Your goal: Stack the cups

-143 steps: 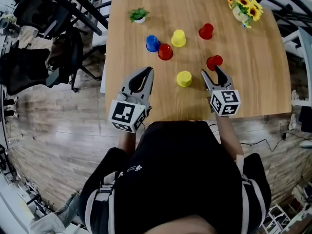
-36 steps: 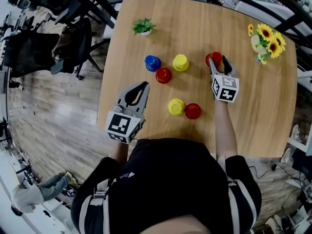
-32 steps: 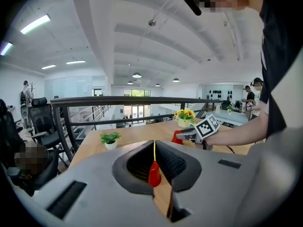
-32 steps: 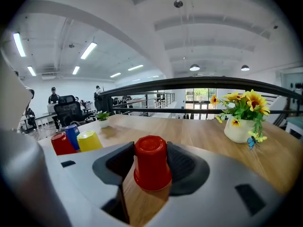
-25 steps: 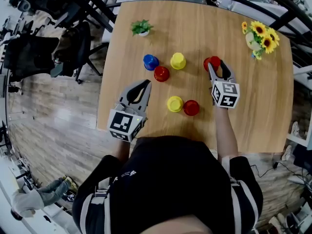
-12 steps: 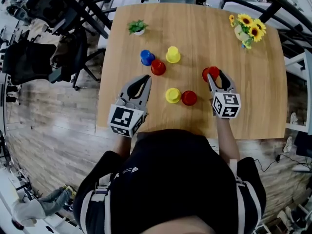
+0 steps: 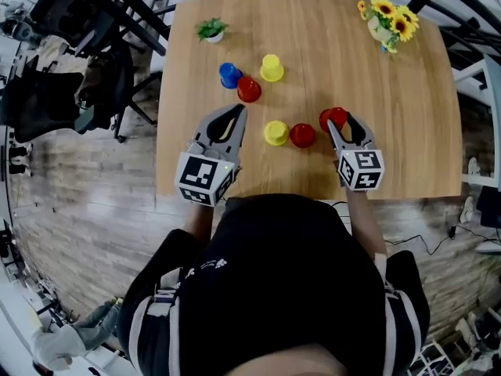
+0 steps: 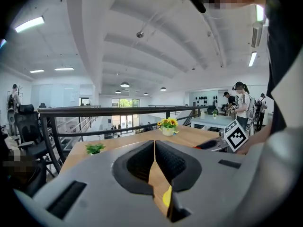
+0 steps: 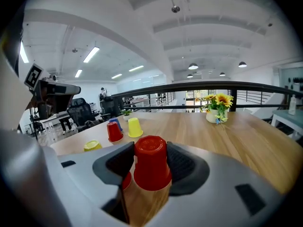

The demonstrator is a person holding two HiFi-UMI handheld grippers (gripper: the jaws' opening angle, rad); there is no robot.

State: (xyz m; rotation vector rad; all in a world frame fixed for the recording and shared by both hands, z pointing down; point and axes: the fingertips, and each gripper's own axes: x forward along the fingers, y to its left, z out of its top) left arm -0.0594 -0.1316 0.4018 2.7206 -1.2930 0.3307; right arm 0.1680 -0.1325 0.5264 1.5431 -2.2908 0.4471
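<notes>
Right gripper (image 9: 150,151) clamps an upturned glossy red cup (image 9: 151,170) by its sides, flat base uppermost, just right of a second red cup (image 7: 302,135) and a yellow cup (image 7: 275,132) on the wooden table (image 7: 407,116). Left gripper (image 8: 155,148) is pressed closed, empty.

No words or numbers can be read. A white print (image 7: 210,266) on the shirt (image 7: 290,288) (lower left) is too tiny.

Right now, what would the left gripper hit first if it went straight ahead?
Probably the near yellow cup: it shows low between the jaws of the left gripper. Height is unclear, so it might pass above.
</notes>
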